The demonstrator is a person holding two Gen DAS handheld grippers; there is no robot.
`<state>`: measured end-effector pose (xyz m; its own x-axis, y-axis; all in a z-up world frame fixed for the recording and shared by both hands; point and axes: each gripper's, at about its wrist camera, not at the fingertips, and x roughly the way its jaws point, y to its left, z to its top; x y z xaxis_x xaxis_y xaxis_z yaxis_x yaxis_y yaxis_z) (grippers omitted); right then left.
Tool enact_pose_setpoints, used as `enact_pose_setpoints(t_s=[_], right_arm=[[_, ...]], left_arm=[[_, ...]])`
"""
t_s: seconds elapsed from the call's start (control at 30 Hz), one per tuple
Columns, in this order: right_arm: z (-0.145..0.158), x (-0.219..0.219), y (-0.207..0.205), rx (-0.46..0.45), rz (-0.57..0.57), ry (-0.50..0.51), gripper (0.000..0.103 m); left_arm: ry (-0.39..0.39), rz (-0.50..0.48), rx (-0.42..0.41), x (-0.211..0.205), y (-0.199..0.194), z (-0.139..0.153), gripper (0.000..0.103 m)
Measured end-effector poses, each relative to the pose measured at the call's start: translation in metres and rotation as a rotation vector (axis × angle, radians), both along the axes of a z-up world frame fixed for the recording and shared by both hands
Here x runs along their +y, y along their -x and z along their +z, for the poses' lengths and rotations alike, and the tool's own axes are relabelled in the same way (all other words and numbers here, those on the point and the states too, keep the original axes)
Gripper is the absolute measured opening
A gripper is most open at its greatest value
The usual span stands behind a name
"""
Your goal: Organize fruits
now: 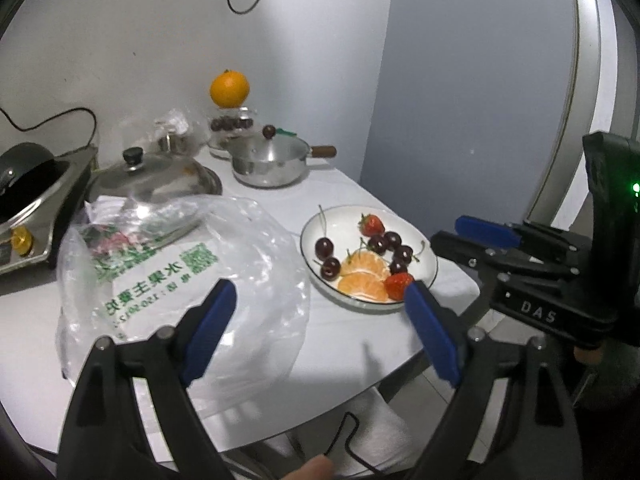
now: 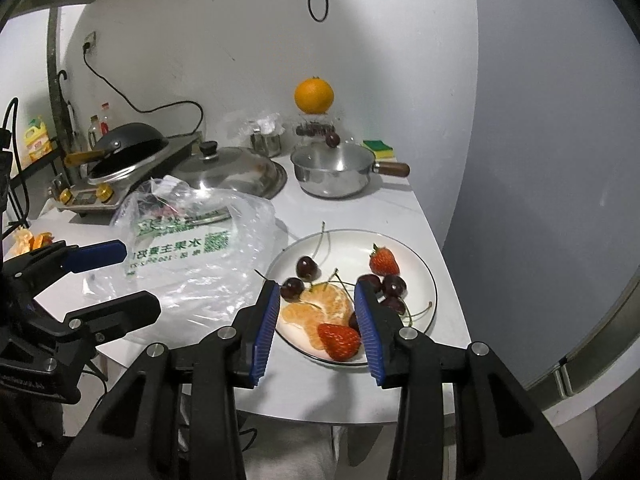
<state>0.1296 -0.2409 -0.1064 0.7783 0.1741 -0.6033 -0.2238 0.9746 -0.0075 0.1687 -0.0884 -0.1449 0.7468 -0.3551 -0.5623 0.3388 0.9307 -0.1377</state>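
1. Two hand-held grippers are seen at the near edge of the white table [image 2: 400, 216]; neither holds anything.
2. The right gripper [image 2: 316, 322] is held with its jaws parted, level and pointed far-ward, just above the near rim of the white plate [image 2: 424, 276]. The near strawberry [image 2: 339, 341] and the peeled mandarin segments [image 2: 320, 304] lie between its blue pads [image 2: 266, 328]. Whether the pads touch any fruit cannot be told.
3. The left gripper [image 1: 320, 320] is held wide open, angled toward the far right, above the table between the clear plastic bag [image 1: 192, 280] on the left and the plate on the right. Its right pad overlaps the plate's near edge in the left wrist view.
4. On the plate are found two strawberries, the mandarin segments and several dark cherries [image 2: 307, 267] with long stems.
5. The step in hand is judged to be the picking of one fruit from the plate. It is advised that the strawberry be centred between the pads and closed upon slowly, as soft fruit is likely to bruise or slip.
6. Cherry stems should be kept out of the closing jaws, so that neighbouring fruit is not dragged.
7. Farther off, a steel saucepan [image 2: 334, 172], a steel lid [image 2: 232, 170] and a whole orange [image 2: 314, 95] on a glass jar are seen against the wall.
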Motion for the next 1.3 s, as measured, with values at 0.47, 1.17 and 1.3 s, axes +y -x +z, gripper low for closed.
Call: enact_pose_setpoints(t_s=[0.47,1.17,1.3], right_arm=[[0.033,0.037,0.043,-0.099,0.009,0.022,0.052],[0.095,0.071,0.108,-0.308,0.026,0.014,0.063],[0.108,0.07,0.115,-0.344,0.016,0.011,0.063]], left_arm=[[0.037,0.09,-0.122,0.046,0.043,0.033,0.098],[0.008,0.192,-0.346,0.086,0.127,0.1,0.099],[0.001,0.219,-0.371,0.091,0.134,0.111,0.099]])
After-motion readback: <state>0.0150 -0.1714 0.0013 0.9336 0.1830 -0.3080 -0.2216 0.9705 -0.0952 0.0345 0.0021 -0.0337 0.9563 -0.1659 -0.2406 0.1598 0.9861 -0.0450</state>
